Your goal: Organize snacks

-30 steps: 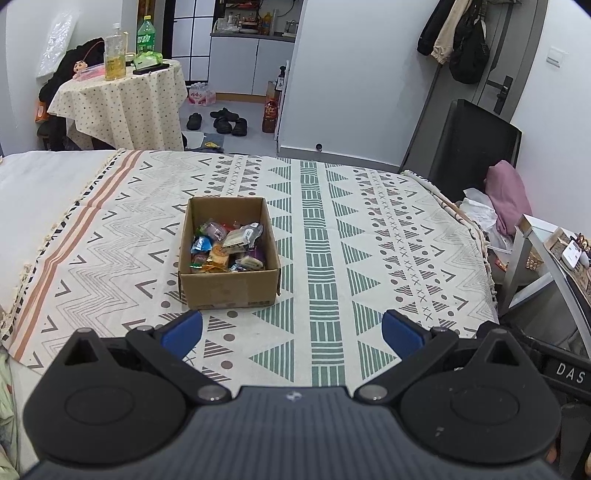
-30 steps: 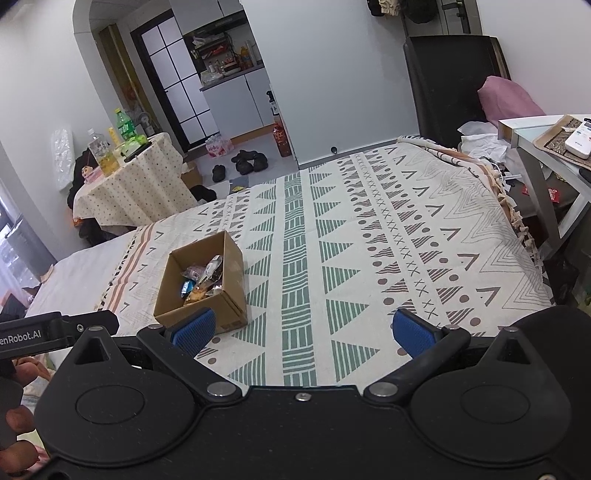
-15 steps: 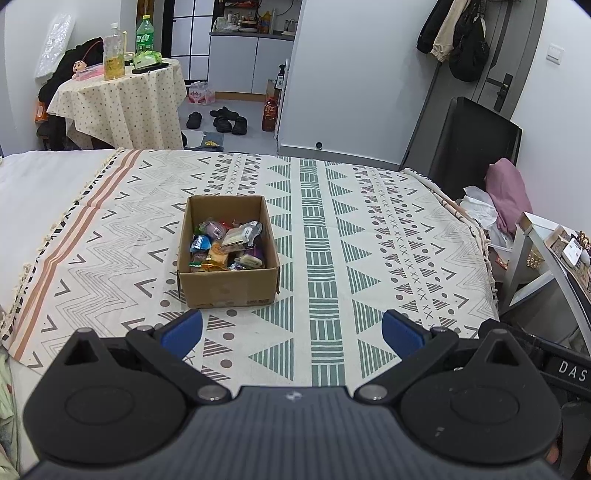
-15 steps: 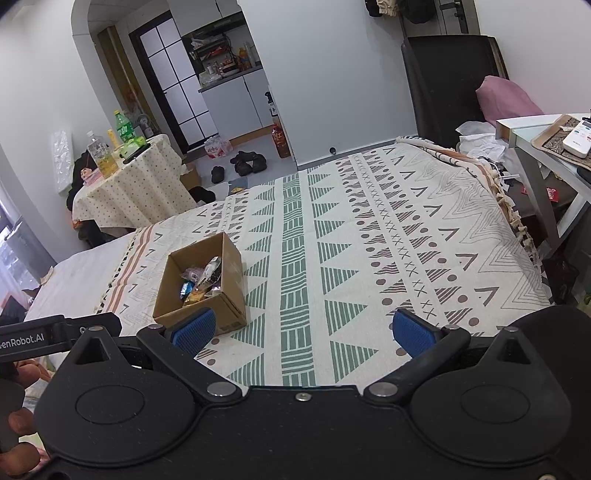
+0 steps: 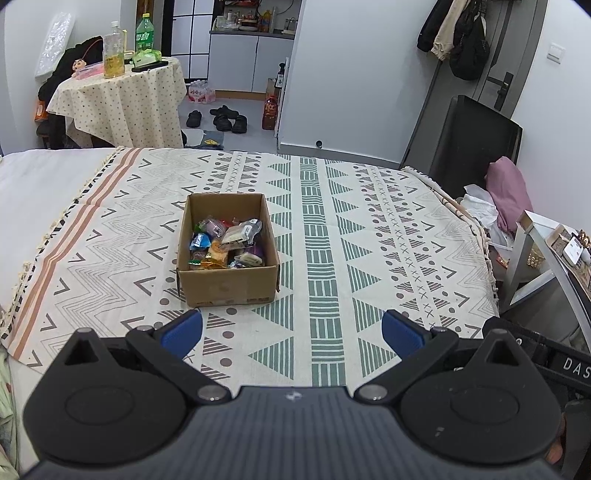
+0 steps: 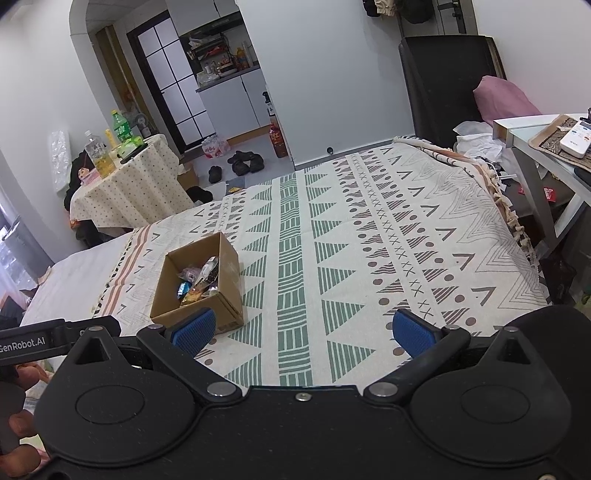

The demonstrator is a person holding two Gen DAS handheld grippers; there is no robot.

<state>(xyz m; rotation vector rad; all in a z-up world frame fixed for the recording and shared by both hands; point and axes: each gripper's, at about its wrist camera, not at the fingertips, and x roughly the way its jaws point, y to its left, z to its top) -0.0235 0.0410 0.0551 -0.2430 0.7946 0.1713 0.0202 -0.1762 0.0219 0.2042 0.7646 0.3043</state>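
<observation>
Cardboard box [image 5: 227, 254] sits on the bed's patterned blanket [image 5: 369, 240], left of the green striped band, open top up. Left wrist view looks near square-on at its short front wall, long axis running away from the camera toward the foot of the bed. Right wrist view shows the same box [image 6: 225, 284] from the right and turned, a corner nearest, its front partly behind a blue pad. Snack packets [image 5: 225, 243] fill the box in a loose pile: blue, purple, orange wrappers and a clear bag, none sorted.

Left hand-held gripper [image 5: 291, 334] is spread wide, nothing between the pads, hovering just short of the box. Right hand-held gripper [image 6: 301, 332] is likewise spread wide and holding nothing, to the right of the box.

Only the right view shows a white remote [image 6: 576, 138] on the side table [image 6: 532, 125]. Only the left view shows coats [image 5: 454, 33] hanging by the door. Both show the round table [image 5: 122, 96] with bottles [image 5: 113, 50].
</observation>
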